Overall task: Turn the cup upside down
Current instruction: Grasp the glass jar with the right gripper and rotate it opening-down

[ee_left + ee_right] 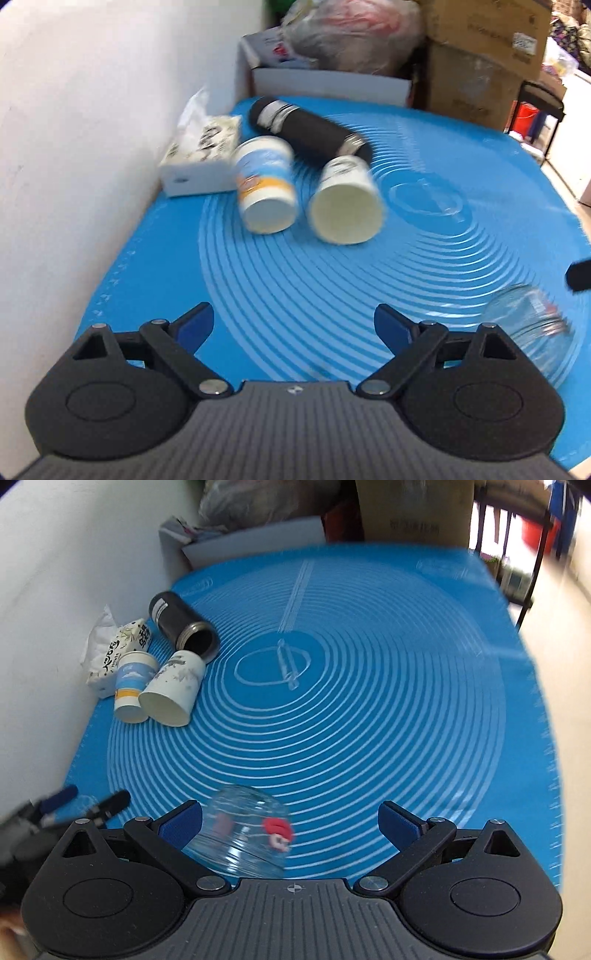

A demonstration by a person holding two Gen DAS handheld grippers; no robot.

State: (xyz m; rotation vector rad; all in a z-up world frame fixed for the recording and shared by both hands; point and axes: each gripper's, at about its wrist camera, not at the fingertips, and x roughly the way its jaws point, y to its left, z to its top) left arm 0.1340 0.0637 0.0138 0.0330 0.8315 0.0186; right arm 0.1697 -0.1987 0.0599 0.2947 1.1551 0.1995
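Observation:
A clear glass cup (245, 834) with a red cartoon sticker lies on its side on the blue mat (369, 720), close in front of my right gripper (291, 823), nearer its left finger. The right jaws are open and hold nothing. The same cup shows in the left wrist view (532, 332) at the lower right. My left gripper (293, 325) is open and empty above the near part of the mat (295, 280). The other gripper's fingers (85, 803) show at the left edge.
Two paper cups (266, 188) (345, 201) lie on their sides near the wall, with a black flask (306, 129) behind them and a tissue pack (199, 155) beside them. Boxes and bags (369, 40) stand beyond the mat's far edge.

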